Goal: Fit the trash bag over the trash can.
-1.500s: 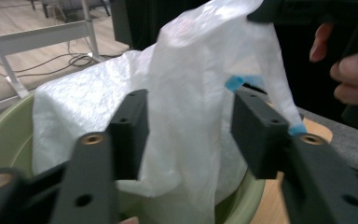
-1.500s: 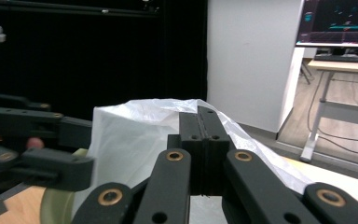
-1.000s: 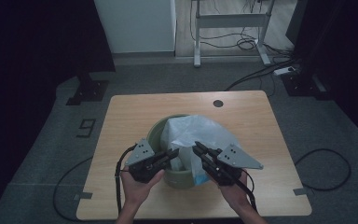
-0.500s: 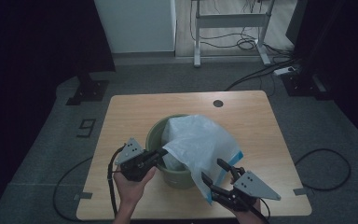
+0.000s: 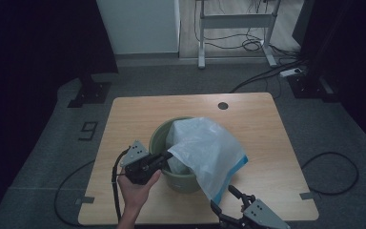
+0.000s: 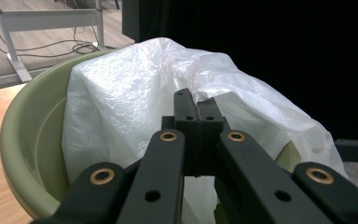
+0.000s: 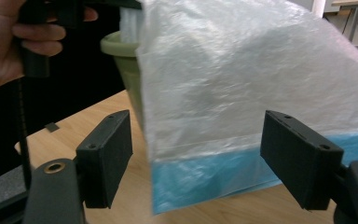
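Note:
A green bin (image 5: 164, 136) stands mid-table with a white plastic bag (image 5: 205, 148) draped over its right side. The bag's blue hem (image 5: 238, 164) hangs toward the table's front. My left gripper (image 5: 167, 155) is shut on the bag's edge at the bin's near rim; in the left gripper view its jaws (image 6: 196, 100) pinch the white film (image 6: 121, 102) over the bin (image 6: 32, 140). My right gripper (image 5: 224, 198) sits low at the table's front edge. Its jaws have just been opening and stand wide (image 7: 198, 156). The blue hem (image 7: 205, 177) hangs between the pads, untouched.
The wooden table (image 5: 138, 114) has a round hole (image 5: 223, 105) near its back edge. Bare wood lies left and right of the bin. Cables (image 5: 329, 176) trail on the grey floor, and a metal desk frame (image 5: 233, 21) stands behind.
My right gripper let go of the bag, dropped from the bin to the table's front edge and opened wide. The bag spread over the bin's right side. The left gripper kept its grip.

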Tool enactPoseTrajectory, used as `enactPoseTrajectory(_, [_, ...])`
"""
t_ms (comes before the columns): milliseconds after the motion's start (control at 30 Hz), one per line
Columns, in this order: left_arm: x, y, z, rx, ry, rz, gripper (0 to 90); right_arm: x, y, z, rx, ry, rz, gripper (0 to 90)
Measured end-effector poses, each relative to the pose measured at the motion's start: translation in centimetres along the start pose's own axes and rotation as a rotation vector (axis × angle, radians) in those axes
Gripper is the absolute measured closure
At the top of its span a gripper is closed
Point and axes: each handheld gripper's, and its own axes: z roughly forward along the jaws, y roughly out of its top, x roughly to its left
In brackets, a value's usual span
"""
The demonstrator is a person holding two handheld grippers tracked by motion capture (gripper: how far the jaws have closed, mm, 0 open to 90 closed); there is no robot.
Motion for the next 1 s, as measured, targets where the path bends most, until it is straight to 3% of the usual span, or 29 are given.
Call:
enactPoseTrajectory(267, [0.2,0.1,0.0,0.002,-0.001,-0.006,90.0,0.9,-0.5,0.5,0.020,-0.018,-0.031,26.1])
enactPoseTrajectory(333, [0.3,0.1,-0.1,0.001,0.000,-0.009,90.0,1.1,-0.9,0.9,0.053,-0.055,-0.041,28.5])
enactPoseTrajectory(433, [0.4,0.1,-0.2,-0.001,0.001,-0.013,90.0,1.1,-1.3,1.1,0.063,-0.072,-0.048,30.9])
enactPoseTrajectory(467, [0.5,0.1,-0.3,-0.003,-0.001,-0.016,90.0,1.0,-1.6,1.3,0.075,-0.110,-0.050,38.5])
enactPoseTrajectory(533, [0.5,0.1,-0.4,-0.004,-0.002,-0.017,90.0,0.9,-1.7,1.3,0.077,-0.122,-0.052,42.2])
enactPoseTrajectory(567, [0.5,0.1,-0.4,-0.007,-0.006,-0.018,90.0,0.6,-1.8,1.3,0.068,-0.139,-0.062,55.3])
enactPoseTrajectory(633, [0.5,0.1,-0.4,-0.008,-0.007,-0.018,90.0,0.5,-1.7,1.3,0.067,-0.145,-0.066,60.0])
enactPoseTrajectory(700, [0.4,0.1,-0.5,-0.010,-0.013,-0.014,90.0,-0.3,-1.1,1.5,0.063,-0.176,-0.065,75.0])
enactPoseTrajectory(767, [0.3,0.1,-0.5,-0.010,-0.017,-0.011,89.9,-0.8,-0.6,1.6,0.058,-0.186,-0.054,82.1])
enactPoseTrajectory(867, [0.2,0.2,-0.6,-0.011,-0.024,-0.008,90.0,-1.8,0.5,1.6,0.033,-0.194,-0.039,88.5])
enactPoseTrajectory(1000, [0.1,0.2,-0.6,-0.010,-0.034,-0.005,89.9,-2.9,2.2,1.6,-0.014,-0.208,-0.022,89.1])
